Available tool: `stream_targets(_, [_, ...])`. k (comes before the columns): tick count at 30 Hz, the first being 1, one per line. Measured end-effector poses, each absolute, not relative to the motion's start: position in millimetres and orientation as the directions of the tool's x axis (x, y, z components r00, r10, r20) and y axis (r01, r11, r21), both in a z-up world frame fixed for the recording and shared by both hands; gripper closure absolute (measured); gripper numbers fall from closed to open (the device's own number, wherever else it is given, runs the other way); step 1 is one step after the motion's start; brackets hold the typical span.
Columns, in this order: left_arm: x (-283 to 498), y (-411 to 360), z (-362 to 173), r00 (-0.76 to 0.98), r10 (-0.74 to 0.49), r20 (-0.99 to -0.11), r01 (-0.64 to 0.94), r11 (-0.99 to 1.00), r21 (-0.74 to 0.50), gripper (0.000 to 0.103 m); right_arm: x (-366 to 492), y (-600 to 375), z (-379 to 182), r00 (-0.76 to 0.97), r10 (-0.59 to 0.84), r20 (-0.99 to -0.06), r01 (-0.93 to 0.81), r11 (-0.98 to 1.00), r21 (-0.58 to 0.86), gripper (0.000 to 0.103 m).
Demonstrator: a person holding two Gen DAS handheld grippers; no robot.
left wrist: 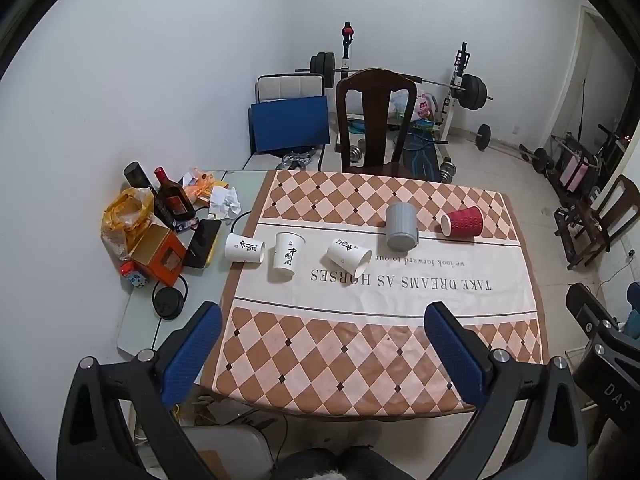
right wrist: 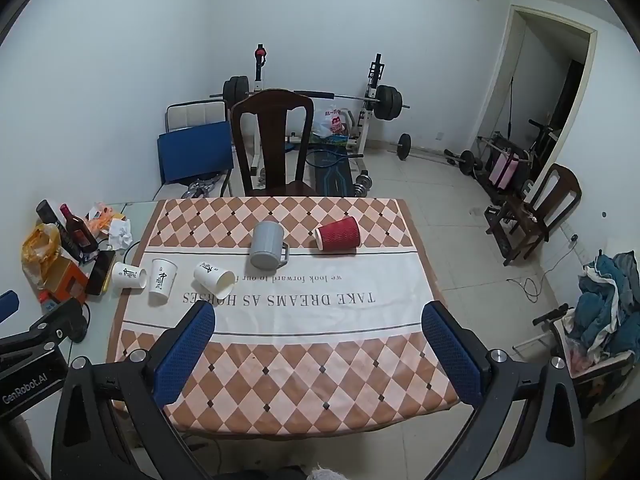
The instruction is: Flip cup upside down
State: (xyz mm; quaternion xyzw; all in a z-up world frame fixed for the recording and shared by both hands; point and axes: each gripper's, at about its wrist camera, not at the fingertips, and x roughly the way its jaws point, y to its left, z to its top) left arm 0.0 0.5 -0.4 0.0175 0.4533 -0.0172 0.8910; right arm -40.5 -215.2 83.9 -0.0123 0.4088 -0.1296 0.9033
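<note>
The near edge of the surface [left wrist: 132, 332], and what lies under it, is hidden behind the two claws. Of the printed line on the checked brown and pink cloth [left wrist: 360, 352], some letters are covered by a cup, and the smaller line above is hard to read. The heap at the left side of the surface is crowded; I can make out a dark glass bottle with a red cap [left wrist: 170, 196], a yellow plastic bag [left wrist: 128, 216], an orange cardboard box [left wrist: 160, 254] and a black phone [left wrist: 202, 242], but the smaller items are not clear.

Counting the cups, there are five. Three are white paper cups with black characters: the left one [left wrist: 244, 248] lies on its side at the cloth's left border, the middle one [left wrist: 287, 257] stands with its wide end on the cloth, and the right one [left wrist: 349, 257] lies on its side with the mouth toward the viewer. One grey ribbed mug with a handle [left wrist: 401, 227] stands with its mouth down on the cloth. One red ribbed paper cup [left wrist: 462, 222] lies on its side, well apart to the right.

The left claw [left wrist: 328, 354] is spread wide and holds nothing. The right claw [right wrist: 320, 354] is also spread wide and empty. Both hang over the near part of the cloth, well apart from every cup.

Behind the surface stands one dark wooden chair [left wrist: 374, 120].
</note>
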Motion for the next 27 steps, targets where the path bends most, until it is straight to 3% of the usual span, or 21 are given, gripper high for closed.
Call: stream_targets(27, [4, -7, 9, 0.594, -0.018, -0.804, 0.047, 0.999, 0.013, 0.0, -40, -219, 92, 0.639, -0.254, -0.726, 0.23, 0.964, -0.135, 0.0])
